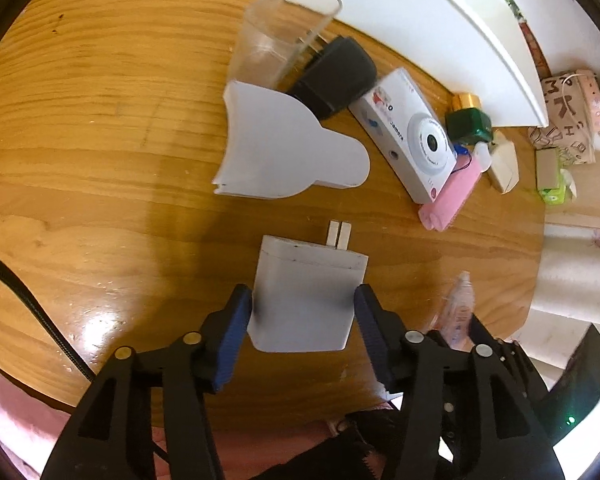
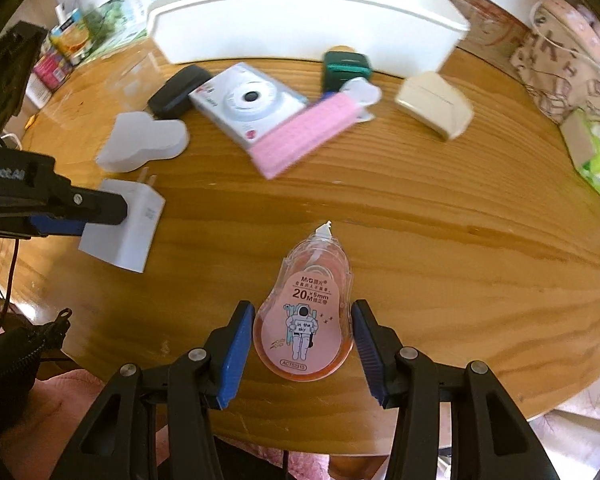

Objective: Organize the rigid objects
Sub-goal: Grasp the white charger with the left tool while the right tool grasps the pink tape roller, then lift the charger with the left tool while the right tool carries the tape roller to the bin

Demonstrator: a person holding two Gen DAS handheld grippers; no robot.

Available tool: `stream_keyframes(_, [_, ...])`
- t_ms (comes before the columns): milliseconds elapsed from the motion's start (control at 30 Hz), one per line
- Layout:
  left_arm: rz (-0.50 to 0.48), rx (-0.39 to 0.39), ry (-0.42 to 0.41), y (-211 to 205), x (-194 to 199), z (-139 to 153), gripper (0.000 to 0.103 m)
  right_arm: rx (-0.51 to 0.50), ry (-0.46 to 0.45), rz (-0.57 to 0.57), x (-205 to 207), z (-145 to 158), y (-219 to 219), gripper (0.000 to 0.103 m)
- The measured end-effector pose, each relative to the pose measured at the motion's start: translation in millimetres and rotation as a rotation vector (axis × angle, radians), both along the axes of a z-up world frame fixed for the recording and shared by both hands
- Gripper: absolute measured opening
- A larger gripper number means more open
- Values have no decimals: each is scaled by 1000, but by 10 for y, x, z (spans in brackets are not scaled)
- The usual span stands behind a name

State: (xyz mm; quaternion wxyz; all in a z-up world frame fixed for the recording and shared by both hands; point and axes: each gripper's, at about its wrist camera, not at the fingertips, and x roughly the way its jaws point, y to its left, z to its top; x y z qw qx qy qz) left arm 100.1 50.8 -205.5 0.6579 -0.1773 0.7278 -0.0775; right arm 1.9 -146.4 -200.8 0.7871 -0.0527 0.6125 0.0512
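Wood-grain table, cluttered along its far side, open in the middle.

Tongs. My left gripper has both blue pads against the flanks of the white charger; I read that as a pinch. The charger's prongs point away from me, so its long axis runs along the fingers. My right gripper pinches the correction tape across its wide lower body. The tape's long axis also lies along the fingers, with its nozzle towards the far side.

Deciding relation. The white bin stands at the far edge, straight ahead of the right gripper, and I judge it the likely destination. The right hand has the more direct line. The left hand sits further to the left, level with the white flat piece.

Obstructions. Between the tape and the bin lie the white camera, the pink block leaning on it, and a green item behind. A cream case sits to the right. A low carry would strike these, so in my judgement the tape needs height.

Room. Bare wood lies ahead and right of the tape. The near table edge runs just under both grippers. A clear container stands ahead of the charger, beyond the flat piece.
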Motion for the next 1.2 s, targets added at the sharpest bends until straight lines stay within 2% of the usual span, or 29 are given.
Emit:
stream_keyframes(67, [-5, 23, 9, -43, 27, -17, 65, -8, -7, -17, -28, 33, -75, 50])
stream_keyframes(400, [-70, 127, 23, -334, 91, -58, 67, -35, -15, -88, -125, 136, -290, 50])
stream_keyframes(633, [-58, 124, 14, -385, 55, -55, 63, -31, -32, -112, -151, 248, -393, 50])
stream_keyframes(867, [-61, 113, 9, -219, -88, -25, 62, -26, -77, -87, -51, 375, -297, 50])
stream_keyframes(1033, [-57, 109, -50, -178, -116, 96, 62, -25, -131, -66, 26, 510, -221, 50])
stream_keyframes(1200, [-46, 109, -147, -157, -161, 337, 62, -6, -181, -59, 90, 648, -154, 50])
